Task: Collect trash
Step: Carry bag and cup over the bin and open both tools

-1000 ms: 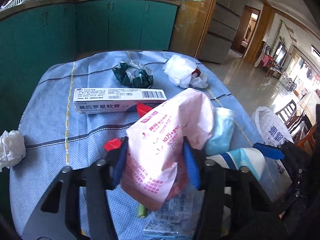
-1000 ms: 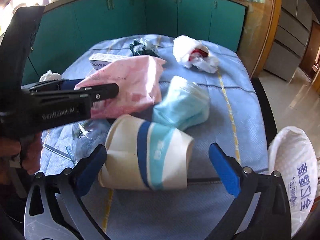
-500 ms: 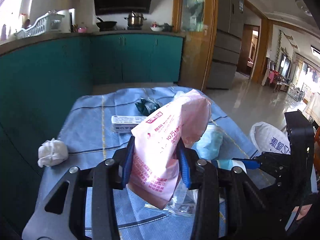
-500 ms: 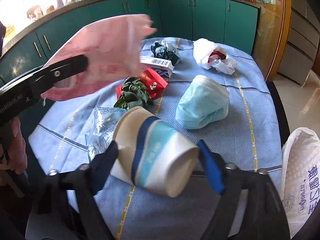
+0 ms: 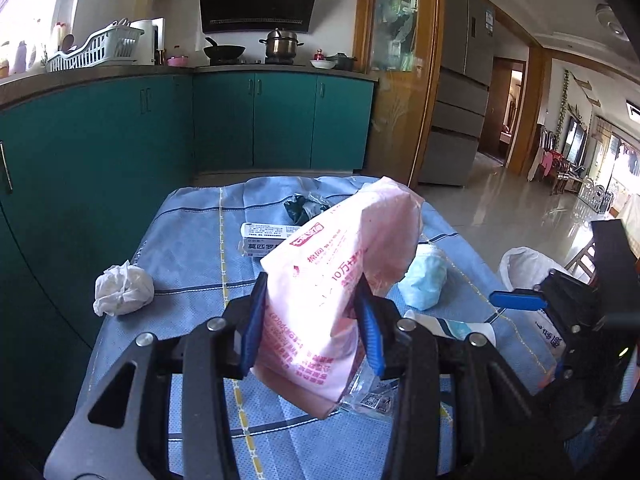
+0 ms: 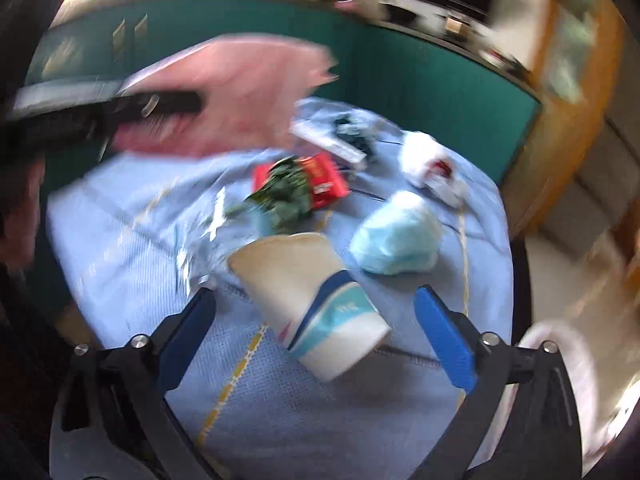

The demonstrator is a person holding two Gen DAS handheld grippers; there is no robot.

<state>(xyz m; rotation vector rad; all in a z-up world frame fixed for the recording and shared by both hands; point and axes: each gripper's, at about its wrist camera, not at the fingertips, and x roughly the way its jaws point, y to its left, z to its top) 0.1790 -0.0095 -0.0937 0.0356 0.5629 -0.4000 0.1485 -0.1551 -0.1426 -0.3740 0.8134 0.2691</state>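
My left hand-held gripper [image 5: 312, 320] squeezes the pink bag [image 5: 340, 280], lifted off the table [image 5: 192, 240]. My right hand-held gripper [image 6: 320, 320] is wide open around the paper cup [image 6: 308, 292]. The blue mask [image 6: 396, 236] at 1 o'clock and tissue [image 5: 122, 290] still wait.

The left wrist view looks forward along its fingers [image 5: 253, 320], raised above the worktop [image 5: 192, 240] and facing the teal cabinets [image 5: 256, 120]. The right wrist view sits lower and closer, angled down onto the worktop [image 6: 120, 248], and is motion-blurred. Both views share the blue mask [image 5: 424, 280] [image 6: 396, 236], the pink bag [image 5: 340, 280] [image 6: 224, 100] and the cabinets [image 6: 420, 80].
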